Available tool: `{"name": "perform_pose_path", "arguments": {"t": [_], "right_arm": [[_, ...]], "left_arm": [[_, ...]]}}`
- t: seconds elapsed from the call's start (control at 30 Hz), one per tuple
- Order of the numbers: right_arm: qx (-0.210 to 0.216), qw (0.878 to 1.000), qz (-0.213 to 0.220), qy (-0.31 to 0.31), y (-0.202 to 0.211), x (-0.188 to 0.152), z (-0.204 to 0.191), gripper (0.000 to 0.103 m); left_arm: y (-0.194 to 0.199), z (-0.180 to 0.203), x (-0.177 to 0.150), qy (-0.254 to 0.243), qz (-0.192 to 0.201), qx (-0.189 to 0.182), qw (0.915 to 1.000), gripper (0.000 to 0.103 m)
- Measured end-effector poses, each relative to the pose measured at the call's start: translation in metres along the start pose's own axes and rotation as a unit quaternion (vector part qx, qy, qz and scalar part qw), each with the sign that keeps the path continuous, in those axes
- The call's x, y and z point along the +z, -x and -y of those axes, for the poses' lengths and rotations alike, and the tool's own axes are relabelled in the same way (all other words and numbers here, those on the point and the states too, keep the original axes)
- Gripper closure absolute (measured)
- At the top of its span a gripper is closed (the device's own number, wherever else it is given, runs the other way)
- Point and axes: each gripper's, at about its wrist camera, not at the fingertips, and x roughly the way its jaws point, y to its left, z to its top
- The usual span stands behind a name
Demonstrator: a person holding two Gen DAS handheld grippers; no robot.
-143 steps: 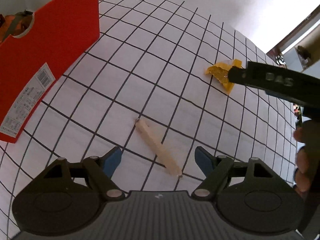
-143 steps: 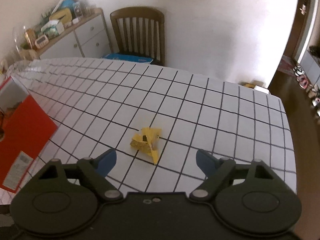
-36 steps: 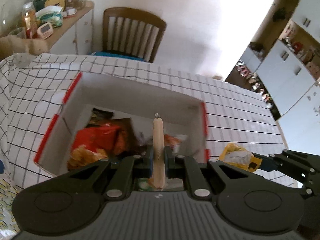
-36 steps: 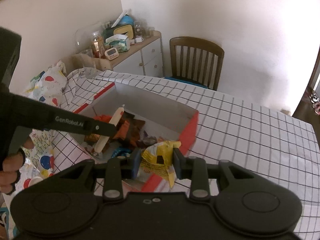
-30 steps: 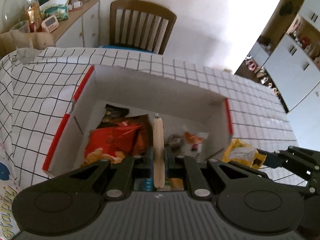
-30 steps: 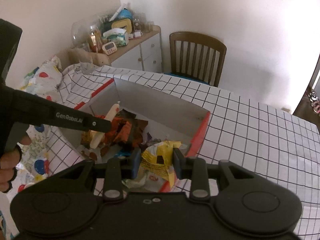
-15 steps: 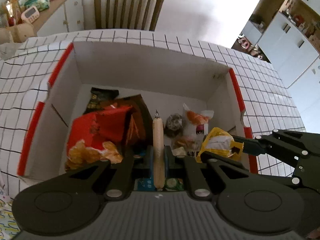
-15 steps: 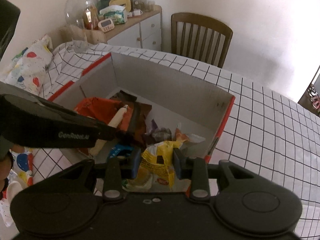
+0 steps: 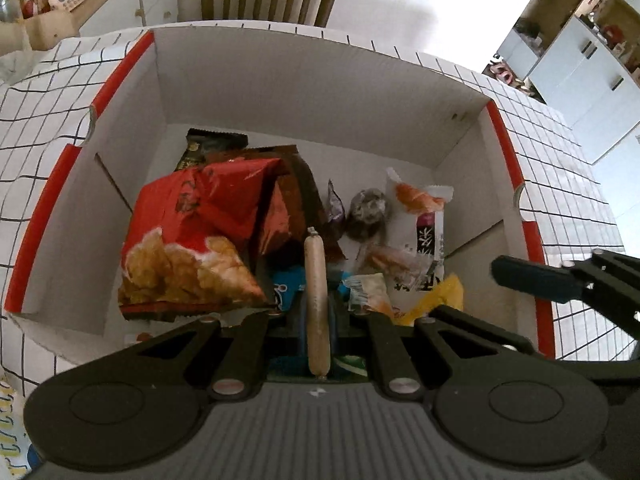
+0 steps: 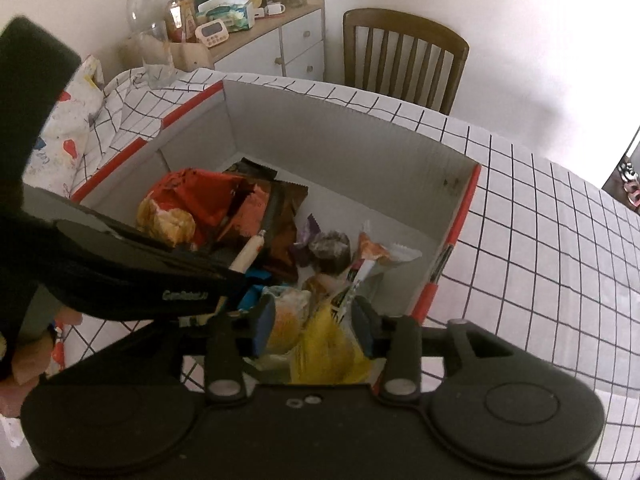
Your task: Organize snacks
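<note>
A red-and-white cardboard box holds several snack packs, with a big red chip bag at its left. My left gripper is shut on a tan sausage stick and holds it over the box's near edge. The stick also shows in the right wrist view. My right gripper is open over the box's near right corner. The yellow snack packet lies loose and blurred between its fingers; it also shows in the left wrist view.
The box stands on a table with a white grid cloth. A wooden chair and a cluttered sideboard stand behind it. White cabinets are at the far right.
Both grippers have moved lower and closer over the box. The right gripper's fingers have opened and let go of the yellow packet. The left gripper still grips the stick.
</note>
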Motion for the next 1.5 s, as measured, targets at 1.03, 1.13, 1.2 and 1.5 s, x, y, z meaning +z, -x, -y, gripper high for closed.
{"name": "perform_pose_path", "arguments": {"t": [1.03,1.13,1.2,1.5], "right_arm": [[0.046,0.992,0.108,-0.043,0.108,-0.018,0.024,0.020],[0.054,0.990,0.123,-0.043,0.122,-0.023,0.027,0.016],[0.059,0.988,0.135,-0.044,0.131,-0.027,0.031,0.012],[0.059,0.981,0.181,-0.035,0.169,-0.053,0.045,0.008]], "left_arm": [[0.108,0.032,-0.041,0.010,0.129,0.033,0.9910,0.036],[0.124,0.040,-0.050,0.004,0.150,0.034,0.9881,0.025],[0.133,0.046,-0.055,-0.002,0.164,0.037,0.9858,0.025],[0.164,0.061,-0.079,-0.002,0.210,0.037,0.9769,0.004]]}}
